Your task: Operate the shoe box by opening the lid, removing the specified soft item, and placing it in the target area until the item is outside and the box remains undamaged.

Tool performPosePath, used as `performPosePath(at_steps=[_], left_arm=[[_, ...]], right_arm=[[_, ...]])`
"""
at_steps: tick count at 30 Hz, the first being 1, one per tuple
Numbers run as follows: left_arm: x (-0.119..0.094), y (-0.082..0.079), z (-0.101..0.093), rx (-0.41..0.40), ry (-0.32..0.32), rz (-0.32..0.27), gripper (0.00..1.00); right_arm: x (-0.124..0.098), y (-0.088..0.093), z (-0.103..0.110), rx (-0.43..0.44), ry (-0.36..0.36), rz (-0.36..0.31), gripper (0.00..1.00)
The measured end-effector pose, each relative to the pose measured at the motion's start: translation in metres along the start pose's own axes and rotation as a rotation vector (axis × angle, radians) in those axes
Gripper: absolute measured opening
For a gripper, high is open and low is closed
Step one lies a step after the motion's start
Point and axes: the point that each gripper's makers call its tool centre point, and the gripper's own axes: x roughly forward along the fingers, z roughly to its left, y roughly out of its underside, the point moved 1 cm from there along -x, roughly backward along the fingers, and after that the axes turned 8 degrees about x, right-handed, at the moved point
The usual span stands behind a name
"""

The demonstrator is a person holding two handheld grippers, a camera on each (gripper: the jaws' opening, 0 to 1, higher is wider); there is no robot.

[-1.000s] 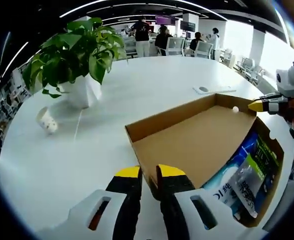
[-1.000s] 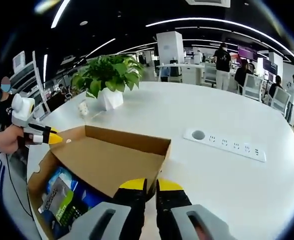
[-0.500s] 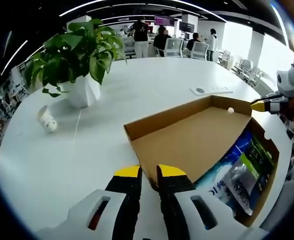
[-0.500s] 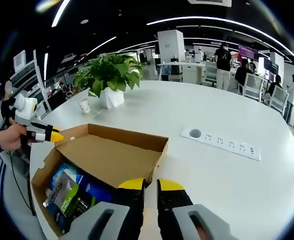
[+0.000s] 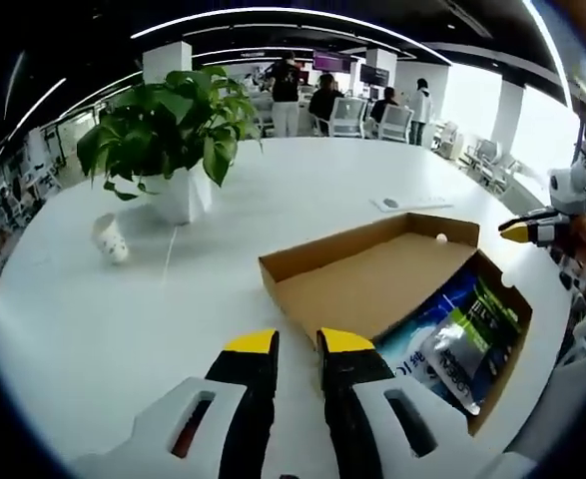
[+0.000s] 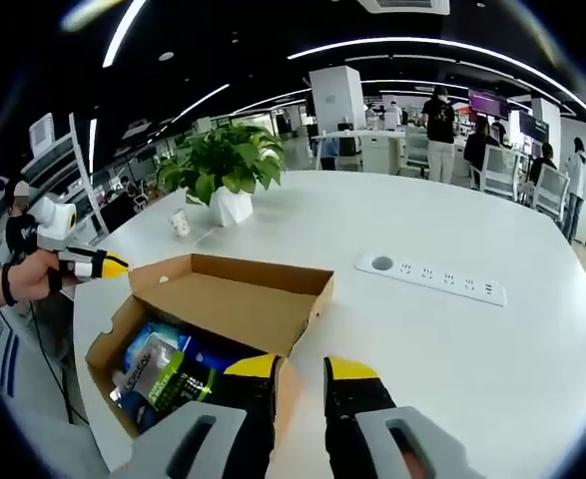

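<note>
A brown cardboard shoe box [image 5: 495,394] [image 6: 106,382] lies on the white table with its hinged lid [image 5: 372,284] [image 6: 238,304] folded back, inside face up. Soft blue and green packets [image 5: 462,344] [image 6: 168,364] lie in the box body. My left gripper [image 5: 297,342] stands just short of the lid's near corner, its jaws slightly apart with bare table between them. It also appears in the right gripper view as the left gripper [image 6: 113,265], held by a hand beside the box's corner. My right gripper [image 6: 302,366] is open at the lid's edge; the left gripper view shows this right gripper [image 5: 512,232] just off the box.
A potted plant [image 5: 163,130] [image 6: 223,165] in a white pot and a small paper cup [image 5: 110,238] [image 6: 181,222] stand beyond the box. A white power strip [image 5: 407,203] [image 6: 427,279] lies on the table. People and chairs fill the background.
Both grippers have let go of the lid and drawn back. The lid has dropped lower and flatter, and more of the packets show. The right jaws stand wider apart.
</note>
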Motion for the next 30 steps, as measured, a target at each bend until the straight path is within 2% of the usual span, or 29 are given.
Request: performPosePath(at_steps=[6,8,15,23,30], left_arm=[[-0.021,-0.001,-0.003,-0.026,0.037,-0.059,0.18],[-0.027,-0.006,-0.012,-0.01,0.078,-0.101,0.19],[-0.041,-0.014,-0.041,0.017,0.157,-0.148,0.25],[-0.039,-0.01,-0.08,0.044,0.229,-0.143,0.28],[-0.034,-0.002,-0.1,0.057,0.264,-0.111,0.29]], right_arm=[[-0.018,0.002,0.01,0.029,-0.046,-0.038,0.18],[-0.023,0.004,0.015,0.04,-0.06,-0.045,0.19],[-0.03,0.016,0.039,0.009,-0.1,-0.046,0.24],[-0.03,0.031,0.063,0.001,-0.133,-0.042,0.25],[-0.028,0.038,0.067,0.016,-0.143,-0.032,0.25]])
